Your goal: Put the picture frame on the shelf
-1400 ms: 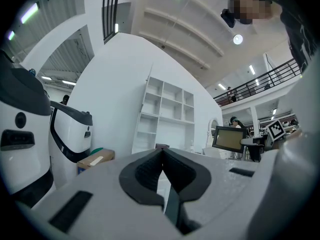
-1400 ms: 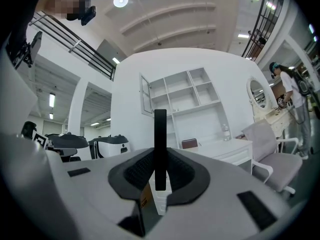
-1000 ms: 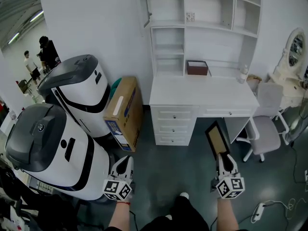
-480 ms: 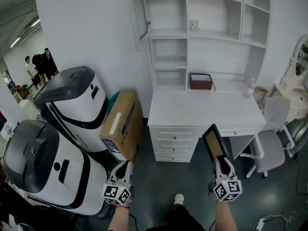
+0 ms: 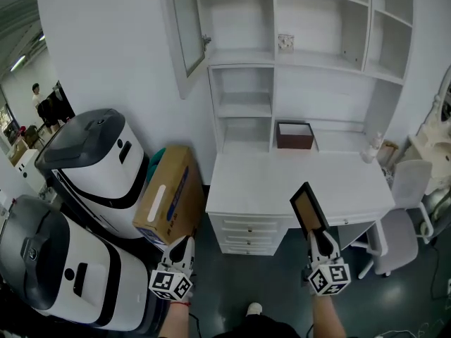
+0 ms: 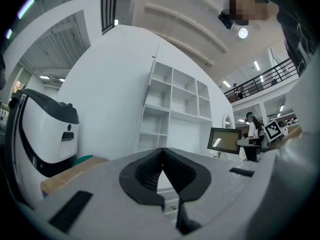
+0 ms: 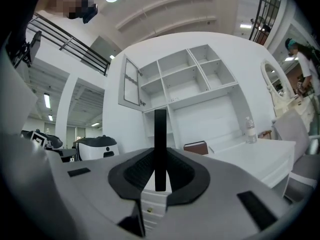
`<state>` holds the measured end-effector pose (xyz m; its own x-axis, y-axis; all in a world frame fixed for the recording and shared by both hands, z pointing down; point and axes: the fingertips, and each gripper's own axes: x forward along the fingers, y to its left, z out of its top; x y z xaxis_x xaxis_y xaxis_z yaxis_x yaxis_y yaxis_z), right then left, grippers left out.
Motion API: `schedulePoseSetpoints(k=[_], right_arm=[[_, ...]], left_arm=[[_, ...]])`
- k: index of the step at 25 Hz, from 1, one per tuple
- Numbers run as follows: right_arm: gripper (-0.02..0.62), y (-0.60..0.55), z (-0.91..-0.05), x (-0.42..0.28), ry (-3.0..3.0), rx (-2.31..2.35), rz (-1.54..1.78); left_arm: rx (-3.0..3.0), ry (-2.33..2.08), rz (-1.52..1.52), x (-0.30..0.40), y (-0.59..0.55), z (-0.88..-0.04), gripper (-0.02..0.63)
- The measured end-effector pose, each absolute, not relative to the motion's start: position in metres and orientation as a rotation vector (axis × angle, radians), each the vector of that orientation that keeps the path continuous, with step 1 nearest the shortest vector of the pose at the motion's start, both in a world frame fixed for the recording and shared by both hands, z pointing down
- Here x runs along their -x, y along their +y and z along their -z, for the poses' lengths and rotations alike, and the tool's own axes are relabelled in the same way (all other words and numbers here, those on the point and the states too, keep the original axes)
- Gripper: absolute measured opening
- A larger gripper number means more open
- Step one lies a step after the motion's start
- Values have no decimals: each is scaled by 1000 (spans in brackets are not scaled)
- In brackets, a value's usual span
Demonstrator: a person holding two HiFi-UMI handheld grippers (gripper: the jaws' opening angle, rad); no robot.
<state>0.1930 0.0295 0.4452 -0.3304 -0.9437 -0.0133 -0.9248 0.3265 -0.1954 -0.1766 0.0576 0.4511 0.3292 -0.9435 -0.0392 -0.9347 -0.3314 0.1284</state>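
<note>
White shelf unit (image 5: 243,60) ahead, picture frame (image 5: 309,208) gripped in the right tongs (image 5: 318,234)

Two white-and-grey machines (image 5: 95,153) are standing at the left on the dark floor (image 5: 232,287). A cardboard box (image 5: 165,196) is standing between them and the white table (image 5: 268,182). The left tongs (image 5: 184,241) are hovering level near the box, jaws pressed together on nothing. Over the table the shelf unit is standing against the wall, its glass door (image 5: 184,27) swung open, and a brown box (image 5: 294,134) is sitting at the back of the table top. The right tongs are clamping the frame's lower edge, holding it upright in the air before the table, well short of the shelf. A bottle (image 5: 371,148) is standing at the table's right end, with a chair (image 5: 405,210) beside it.
</note>
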Motion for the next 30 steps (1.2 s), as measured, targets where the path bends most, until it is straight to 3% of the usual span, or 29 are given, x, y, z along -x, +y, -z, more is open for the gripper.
schedulePoseSetpoints(k=[30], right_arm=[[67, -217, -478, -134, 2551, 1687, 329]], left_arm=[[-2565, -1582, 146, 141, -221, -474, 5]])
